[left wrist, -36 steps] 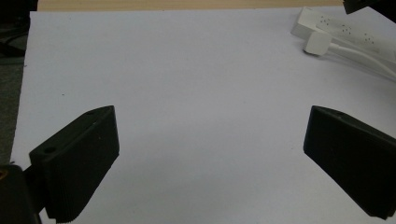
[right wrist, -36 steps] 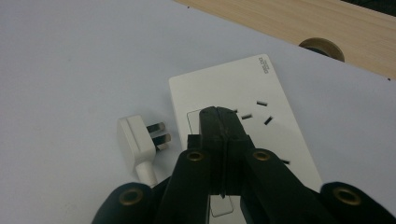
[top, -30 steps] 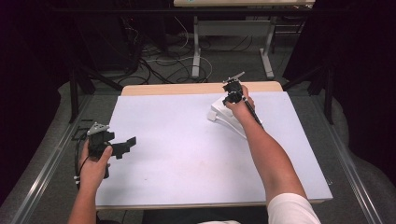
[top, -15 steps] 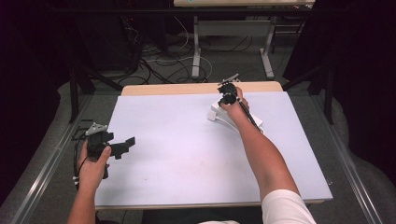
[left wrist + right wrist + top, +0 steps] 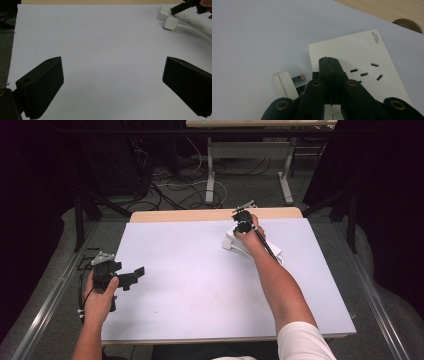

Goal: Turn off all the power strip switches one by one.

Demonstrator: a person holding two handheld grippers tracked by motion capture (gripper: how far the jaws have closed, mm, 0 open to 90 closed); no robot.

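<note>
Fingers of the right gripper (image 5: 331,66) are pressed together with nothing visible between them, their tips over the top face of the power strip (image 5: 352,55), just short of its slotted socket holes. In the high view the right gripper (image 5: 243,222) sits at the far edge of the surface (image 5: 200,285), right of centre, with the person's right forearm reaching out to it from the near right corner.

The strip (image 5: 250,246) is white and lies flat near the far edge, running at a slant toward the right edge, partly covered by the forearm. A white plug (image 5: 284,83) lies on its side on the surface just beside the strip's end, metal pins pointing toward the strip; whether plug and strip touch cannot be told. In the left gripper view the plug (image 5: 170,23) sits at the strip's (image 5: 197,21) end, with a white cable curving away beneath the strip toward the right.

The left gripper (image 5: 127,277) is held at the left edge, well apart from the strip. Its fingers (image 5: 42,85) stand wide apart with bare surface between them, holding nothing.
</note>
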